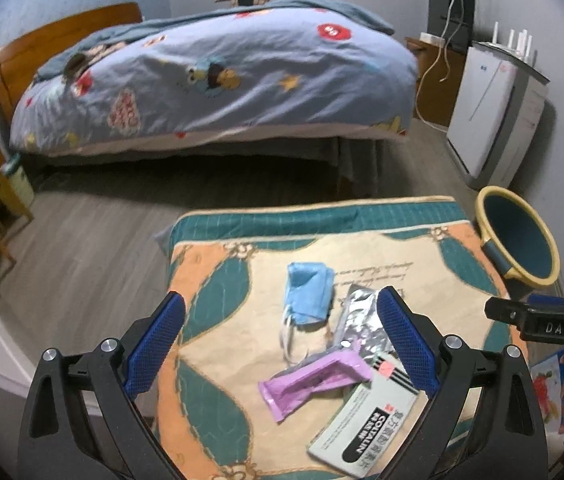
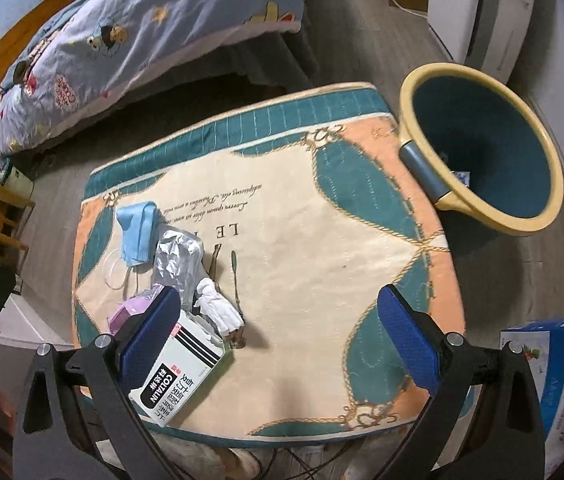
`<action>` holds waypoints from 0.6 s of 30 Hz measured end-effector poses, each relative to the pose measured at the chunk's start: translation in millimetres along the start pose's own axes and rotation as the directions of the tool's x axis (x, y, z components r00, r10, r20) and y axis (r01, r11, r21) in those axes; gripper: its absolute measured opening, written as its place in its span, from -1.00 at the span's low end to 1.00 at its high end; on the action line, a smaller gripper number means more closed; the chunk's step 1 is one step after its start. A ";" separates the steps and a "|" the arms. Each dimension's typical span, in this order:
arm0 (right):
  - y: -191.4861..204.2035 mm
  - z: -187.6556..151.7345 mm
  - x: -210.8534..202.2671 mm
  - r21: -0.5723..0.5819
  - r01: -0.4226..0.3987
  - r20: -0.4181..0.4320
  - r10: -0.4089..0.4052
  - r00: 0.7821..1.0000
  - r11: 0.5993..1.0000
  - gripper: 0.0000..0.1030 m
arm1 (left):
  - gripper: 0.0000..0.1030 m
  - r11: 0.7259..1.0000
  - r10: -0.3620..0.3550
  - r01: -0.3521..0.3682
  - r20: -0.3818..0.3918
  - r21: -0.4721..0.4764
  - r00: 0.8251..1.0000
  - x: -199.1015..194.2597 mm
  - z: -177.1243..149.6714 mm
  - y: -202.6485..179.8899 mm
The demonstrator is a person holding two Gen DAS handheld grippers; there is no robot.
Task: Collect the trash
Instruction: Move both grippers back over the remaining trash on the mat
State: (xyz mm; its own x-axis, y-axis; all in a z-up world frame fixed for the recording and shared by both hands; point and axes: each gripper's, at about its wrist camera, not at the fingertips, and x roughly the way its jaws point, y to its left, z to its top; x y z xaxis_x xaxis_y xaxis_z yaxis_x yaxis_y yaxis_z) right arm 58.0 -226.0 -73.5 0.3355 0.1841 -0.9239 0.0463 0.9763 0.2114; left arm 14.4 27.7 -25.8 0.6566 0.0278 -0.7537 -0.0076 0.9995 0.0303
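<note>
Desk (image 2: 321,248), covered by a patterned cloth, carries the trash near its left side; a yellow-rimmed bin (image 2: 481,160) stands just beside its far right corner.

Left gripper (image 1: 282,344): jaws spread wide, holding nothing, hanging over the pile. Right gripper (image 2: 278,340): jaws equally spread, empty, left finger overlapping the medicine box (image 2: 190,376) in view; contact cannot be told.

The box lies flat, long axis running diagonally toward the near edge. Foil pack (image 2: 178,256) lies beyond it, lengthwise away from the grippers. Blue mask (image 2: 138,232) lies farthest. Purple wrapper (image 1: 313,380) lies crosswise, touching the box.
</note>
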 end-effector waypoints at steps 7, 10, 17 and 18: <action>14.9 0.6 25.9 -0.057 0.032 -0.033 -0.034 0.999 0.998 0.89 | 0.86 0.998 0.064 -0.064 -0.043 0.007 0.997 18.4 -5.2 19.7; 19.8 -0.6 36.1 -0.073 0.033 -0.048 -0.037 0.998 0.997 0.89 | 0.86 0.997 0.061 -0.063 -0.053 -0.045 0.997 23.2 -3.0 31.3; 29.5 -1.0 57.7 -0.106 -0.006 -0.091 -0.004 0.996 0.994 0.69 | 0.86 0.995 0.062 -0.067 -0.067 -0.080 0.996 34.3 1.3 39.0; 31.2 -1.3 60.9 -0.113 -0.010 -0.101 -0.002 0.995 0.993 0.62 | 0.86 0.995 0.062 -0.067 -0.073 -0.080 0.995 37.2 1.8 39.4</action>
State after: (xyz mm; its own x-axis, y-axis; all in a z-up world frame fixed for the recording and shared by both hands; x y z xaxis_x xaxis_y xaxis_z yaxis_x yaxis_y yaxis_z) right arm 78.7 -184.2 -123.5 0.2387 0.1930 -0.9517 -0.0640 0.9811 0.1828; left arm 39.9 68.2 -51.5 0.5984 0.0904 -0.7961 -0.1118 0.9933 0.0287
